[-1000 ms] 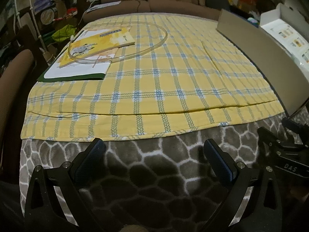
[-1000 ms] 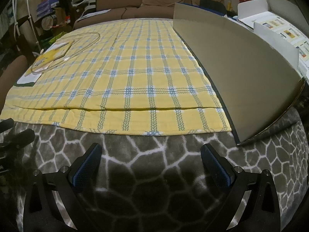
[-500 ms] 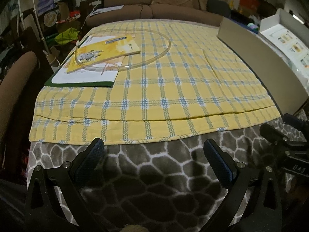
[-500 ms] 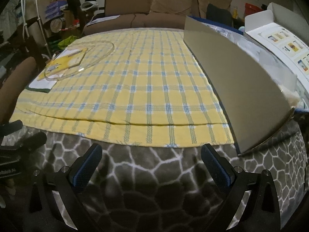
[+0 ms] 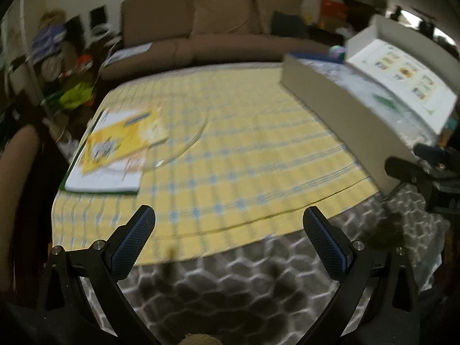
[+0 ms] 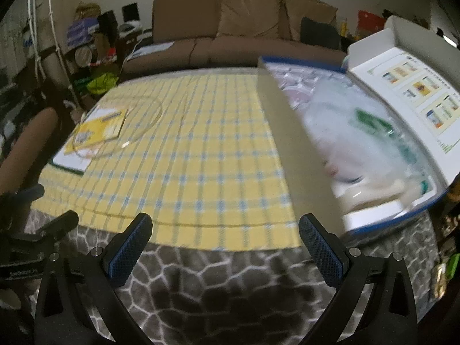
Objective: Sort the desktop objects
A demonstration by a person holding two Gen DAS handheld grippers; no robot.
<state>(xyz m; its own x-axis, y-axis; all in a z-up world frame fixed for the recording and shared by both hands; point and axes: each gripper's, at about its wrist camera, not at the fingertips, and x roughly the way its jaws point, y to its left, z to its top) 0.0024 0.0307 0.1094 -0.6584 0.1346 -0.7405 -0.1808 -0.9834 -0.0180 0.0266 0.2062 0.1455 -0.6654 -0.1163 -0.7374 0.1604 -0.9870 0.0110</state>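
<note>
yellow checked cloth, two empty grippers, sorting not yet begun

yellow checked cloth (image 5: 244,143) covers most of the tabletop (image 6: 215,281), with a grey and white pebble-pattern blanket showing at the near edge. the left hand-held gripper (image 5: 229,221) and the right hand-held gripper (image 6: 225,227) both hover above that near edge, jaws spread wide, holding nothing.

the things to sort lie at the far left of the cloth: a yellow booklet (image 5: 123,141) resting on top of a white sheet with a dark green border (image 5: 100,184), and a clear thin hoop (image 6: 149,126) lying flat, overlapping the booklet. along the right side stands a long open cardboard box (image 6: 296,149) with plastic-wrapped items inside; they are too blurred to name.

judging from this, the task is at its opening reach, with nothing lifted. the next move likely calls for the left gripper to travel forward and left to the stack and get a jaw under a thin flat edge.

the booklet's long axis runs from near left to far right, its top edge pointing toward the brown sofa (image 6: 244,28).
</note>
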